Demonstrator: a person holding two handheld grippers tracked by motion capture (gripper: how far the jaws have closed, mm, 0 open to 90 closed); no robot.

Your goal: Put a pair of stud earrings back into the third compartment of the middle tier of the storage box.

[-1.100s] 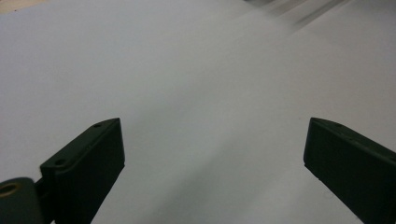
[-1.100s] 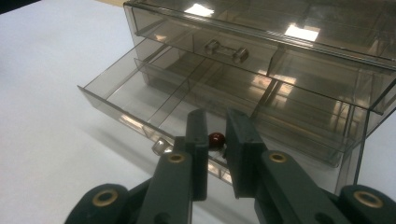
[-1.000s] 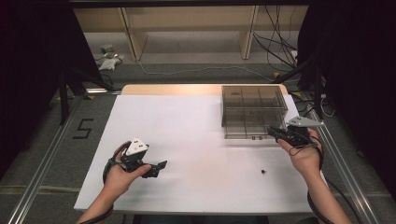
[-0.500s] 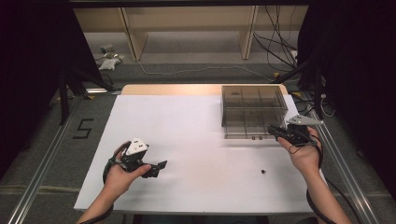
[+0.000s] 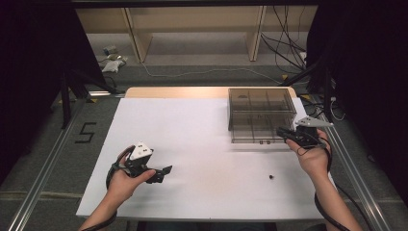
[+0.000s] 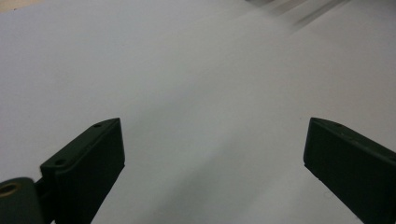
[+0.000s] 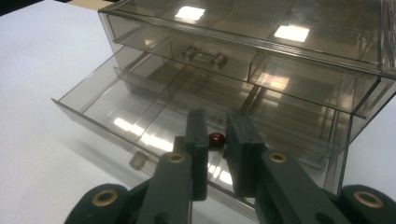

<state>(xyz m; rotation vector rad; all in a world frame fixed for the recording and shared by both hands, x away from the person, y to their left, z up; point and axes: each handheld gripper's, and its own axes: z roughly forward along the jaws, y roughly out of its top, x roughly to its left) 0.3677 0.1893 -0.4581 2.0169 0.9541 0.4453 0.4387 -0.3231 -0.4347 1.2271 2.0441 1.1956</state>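
Over the open drawer (image 7: 154,116), right hand-held gripper (image 7: 215,140) clamped on a red bead (image 7: 216,139); left hand-held gripper (image 6: 212,154) spread apart.

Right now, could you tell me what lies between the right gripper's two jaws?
In the right gripper view, a small dark red bead sits pinched between the jaws of the right gripper, above the open lower drawer of the clear drawer box.

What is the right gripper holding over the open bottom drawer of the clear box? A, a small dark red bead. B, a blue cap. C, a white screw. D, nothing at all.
A: in the right gripper view, the right gripper pinches a small dark red bead above the open drawer.
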